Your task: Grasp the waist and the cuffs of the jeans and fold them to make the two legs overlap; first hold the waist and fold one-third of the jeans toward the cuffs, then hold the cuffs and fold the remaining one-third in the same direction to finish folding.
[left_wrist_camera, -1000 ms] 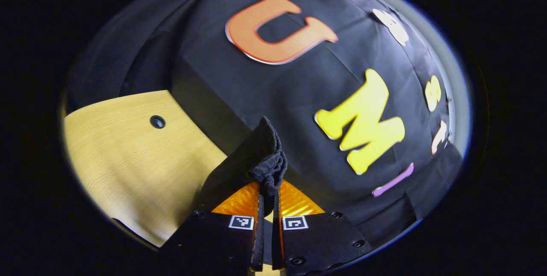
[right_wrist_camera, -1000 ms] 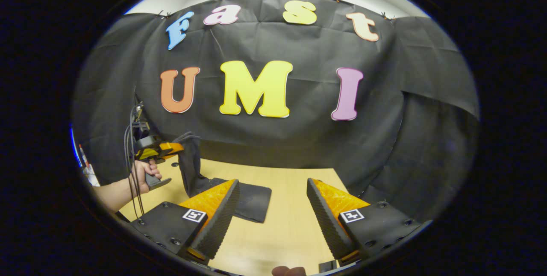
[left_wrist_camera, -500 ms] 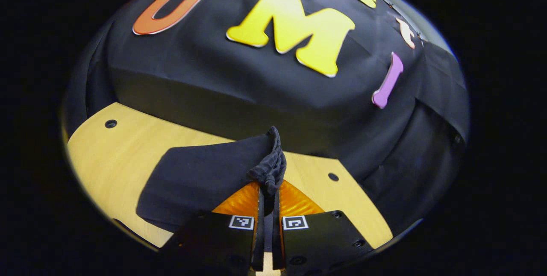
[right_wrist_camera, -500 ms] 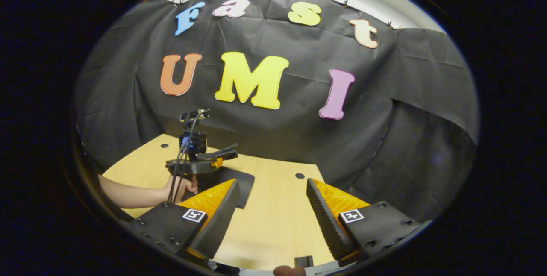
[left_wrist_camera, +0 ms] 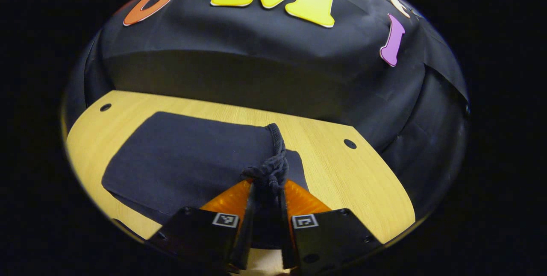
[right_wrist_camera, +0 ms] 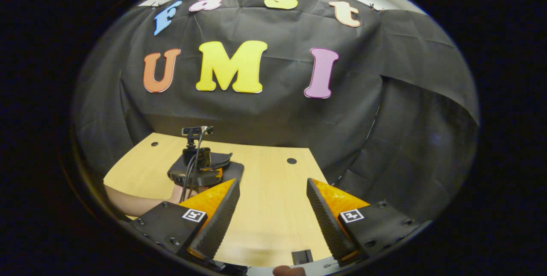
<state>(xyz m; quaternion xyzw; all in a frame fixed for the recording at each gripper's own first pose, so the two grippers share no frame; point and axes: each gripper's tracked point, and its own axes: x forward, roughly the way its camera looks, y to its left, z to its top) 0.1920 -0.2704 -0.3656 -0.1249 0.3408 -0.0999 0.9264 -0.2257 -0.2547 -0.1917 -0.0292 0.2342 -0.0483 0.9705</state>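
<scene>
While left gripper (left_wrist_camera: 266, 190) pinches jeans (left_wrist_camera: 192, 160) hem, right gripper (right_wrist_camera: 273, 207) jaws spread.

Since a second ago the left gripper (left_wrist_camera: 266, 192) has carried its pinched bunch of the jeans (left_wrist_camera: 192, 160) down from hanging upright to the table (left_wrist_camera: 354, 173). The dark cloth now lies spread flat toward the table's far left corner, and the fingers have parted slightly around the bunch
</scene>
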